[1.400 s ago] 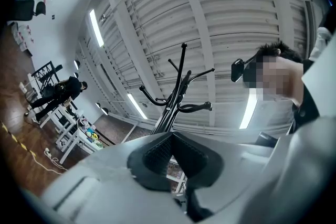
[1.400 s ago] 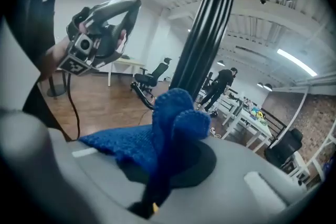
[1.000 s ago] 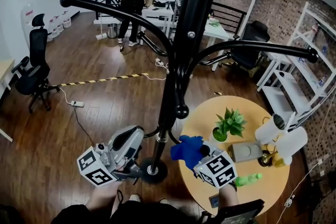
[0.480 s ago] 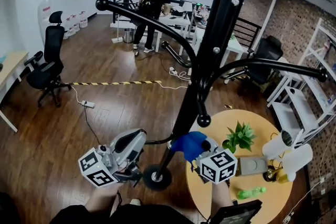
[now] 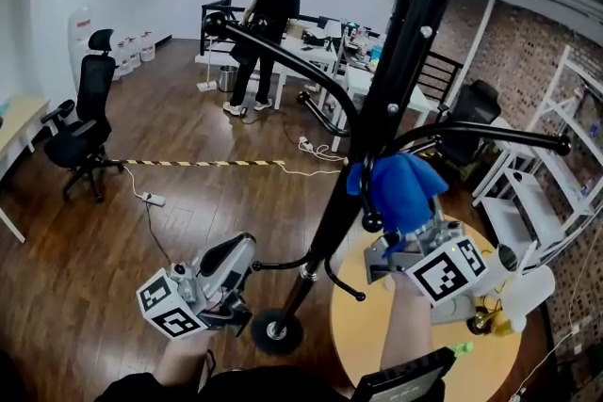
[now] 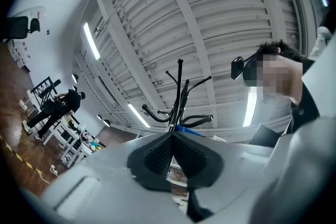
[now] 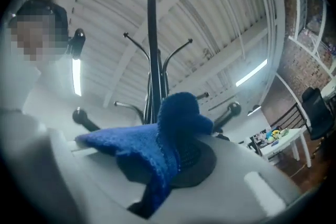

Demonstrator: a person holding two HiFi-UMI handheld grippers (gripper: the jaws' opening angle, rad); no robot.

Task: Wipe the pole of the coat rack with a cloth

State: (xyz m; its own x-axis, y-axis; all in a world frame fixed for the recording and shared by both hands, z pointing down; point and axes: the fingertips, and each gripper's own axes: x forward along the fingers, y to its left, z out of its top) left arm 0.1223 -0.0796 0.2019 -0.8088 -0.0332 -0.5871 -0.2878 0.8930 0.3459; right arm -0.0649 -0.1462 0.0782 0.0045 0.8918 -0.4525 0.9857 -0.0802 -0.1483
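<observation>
blue terry cloth [image 5: 403, 188], clamped in the closed jaws of the right gripper [image 5: 400, 226], is held up at the right flank of the black pole [image 5: 379, 104] of a coat rack in an open-plan workshop, at the height where the lower hook arms branch off. the right gripper view shows the cloth [image 7: 157, 136] folded over the pads and bunched ahead of the right gripper [image 7: 176, 152], apparently so that fabric and not plastic meets the metal. whether it presses on the pole [image 7: 152, 55] or sits just beside it cannot be settled from these angles.

the left gripper [image 5: 243, 249] hangs low, near the rack's round base [image 5: 276, 331]. the left gripper view shows the left gripper [image 6: 170, 152] with its jaws shut together on nothing. it looks to be a spare hand, held clear of the stroke rather than steadying the rack.

the wipe appears to be under way on the pole's middle stretch. how much of the pole is already clean cannot be read here. the hook arms crowd the cloth's path, so a snag on one is the likely trouble, and the next pass probably calls for steering round them.

behind, a person [image 5: 268, 14] stands at a desk. a round wooden table [image 5: 350, 339] sits just beside the base.
</observation>
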